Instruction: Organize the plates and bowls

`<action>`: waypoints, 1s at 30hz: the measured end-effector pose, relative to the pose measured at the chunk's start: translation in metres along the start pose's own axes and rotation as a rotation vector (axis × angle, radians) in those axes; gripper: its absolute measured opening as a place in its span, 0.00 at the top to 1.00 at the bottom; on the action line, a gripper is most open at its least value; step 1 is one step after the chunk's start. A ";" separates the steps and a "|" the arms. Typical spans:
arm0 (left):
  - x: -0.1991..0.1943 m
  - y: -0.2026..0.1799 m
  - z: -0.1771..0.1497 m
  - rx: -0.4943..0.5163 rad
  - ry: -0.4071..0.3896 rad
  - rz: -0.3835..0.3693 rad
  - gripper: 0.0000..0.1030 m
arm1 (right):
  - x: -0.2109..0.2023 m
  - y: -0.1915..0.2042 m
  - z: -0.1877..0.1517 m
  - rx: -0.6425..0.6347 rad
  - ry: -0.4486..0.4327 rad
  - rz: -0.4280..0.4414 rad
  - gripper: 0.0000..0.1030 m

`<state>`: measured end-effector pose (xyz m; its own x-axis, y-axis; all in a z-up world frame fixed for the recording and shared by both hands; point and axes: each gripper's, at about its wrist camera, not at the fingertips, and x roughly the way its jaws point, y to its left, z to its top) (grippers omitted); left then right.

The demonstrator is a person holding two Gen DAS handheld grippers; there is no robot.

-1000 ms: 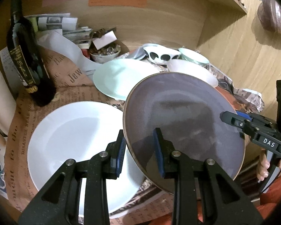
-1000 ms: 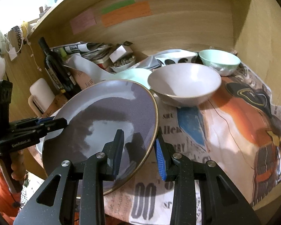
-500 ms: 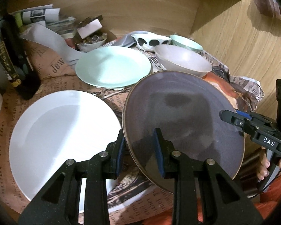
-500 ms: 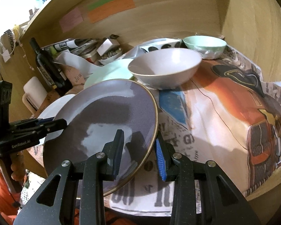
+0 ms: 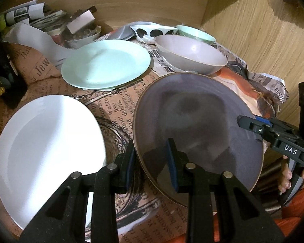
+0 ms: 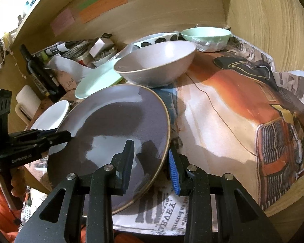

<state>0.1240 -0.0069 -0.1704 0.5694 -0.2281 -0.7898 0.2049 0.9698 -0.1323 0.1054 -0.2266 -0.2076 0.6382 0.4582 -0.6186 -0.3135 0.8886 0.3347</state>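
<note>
The grey plate (image 5: 196, 133) is in mid-carry, held at opposite rims by both tools. It seems bound for a stack, most likely onto the white plate (image 5: 48, 151) to its left or the mint plate (image 5: 105, 66) beyond.

The left hand-held gripper (image 5: 151, 166) is closed on the plate's near-left rim, one finger under and one on top. The right hand-held gripper (image 6: 151, 162) grips the near-right rim the same way.

The plate is tilted, with its near edge past the edge of the surface (image 6: 223, 121), which is covered in newspaper. Its far edge lies just short of the grey bowl (image 6: 156, 64).

Next, both hands need to move together leftward, level the plate, centre it over the chosen plate and lower it before either grip loosens.
</note>
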 end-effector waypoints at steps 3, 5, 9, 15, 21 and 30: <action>0.003 0.002 0.001 -0.008 0.006 0.000 0.71 | 0.002 0.000 0.001 -0.001 -0.002 0.002 0.71; 0.004 0.001 0.002 -0.009 0.004 0.004 0.71 | 0.004 0.000 0.001 -0.001 0.000 0.000 0.71; 0.006 0.001 0.003 -0.008 0.000 0.010 0.71 | 0.007 -0.002 0.002 0.001 -0.001 0.003 0.71; 0.006 0.003 0.003 -0.006 -0.010 0.003 0.71 | 0.008 0.000 0.001 -0.021 -0.005 -0.004 0.69; 0.006 0.002 0.003 -0.003 -0.009 0.002 0.71 | 0.008 0.000 0.001 -0.024 -0.013 -0.011 0.72; -0.021 0.008 0.007 0.011 -0.109 0.055 0.64 | -0.018 -0.002 0.009 0.005 -0.101 -0.049 0.54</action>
<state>0.1190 0.0049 -0.1505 0.6628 -0.1827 -0.7261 0.1789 0.9803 -0.0834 0.1009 -0.2373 -0.1903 0.7202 0.4097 -0.5598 -0.2768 0.9097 0.3096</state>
